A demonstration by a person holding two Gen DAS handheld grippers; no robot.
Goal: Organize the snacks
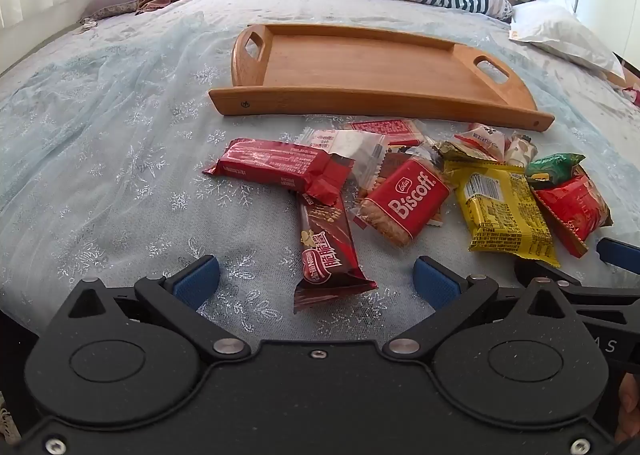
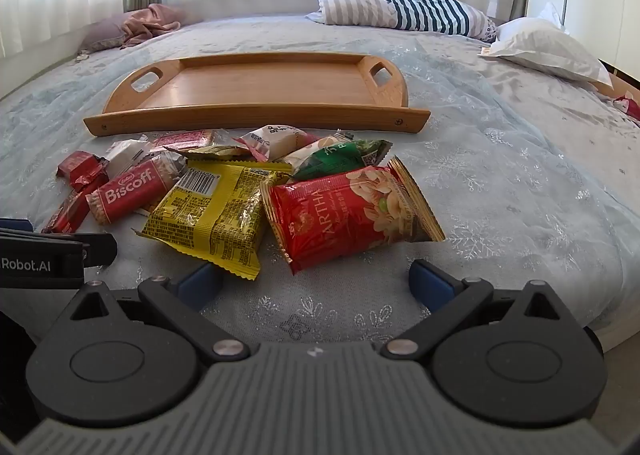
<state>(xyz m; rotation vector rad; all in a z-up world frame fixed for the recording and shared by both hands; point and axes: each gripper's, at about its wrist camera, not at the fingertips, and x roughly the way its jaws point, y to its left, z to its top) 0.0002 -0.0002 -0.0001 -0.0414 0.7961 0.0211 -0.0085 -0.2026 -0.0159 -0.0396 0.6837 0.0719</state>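
Blue-padded, the left gripper [image 1: 316,279] and right gripper [image 2: 314,281] both hover with fingers spread apart and nothing between them over the pale snowflake-patterned bedspread [image 2: 520,191]. Just beyond lies a heap of wrapped snacks [image 2: 240,191], then the bare oblong wooden tray [image 2: 260,87] toward the bed's far edge.

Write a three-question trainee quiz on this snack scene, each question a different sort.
1. True or false: the wooden tray already holds snacks.
2. Multiple choice: which snack lies nearest the left gripper? A) Biscoff pack B) brown wafer bar C) yellow packet
3. Fill in: the fingers of the right gripper are ____.

Key: 1 false, the tray is bare. 2 B. 3 open, with the red nut bag just ahead of them.
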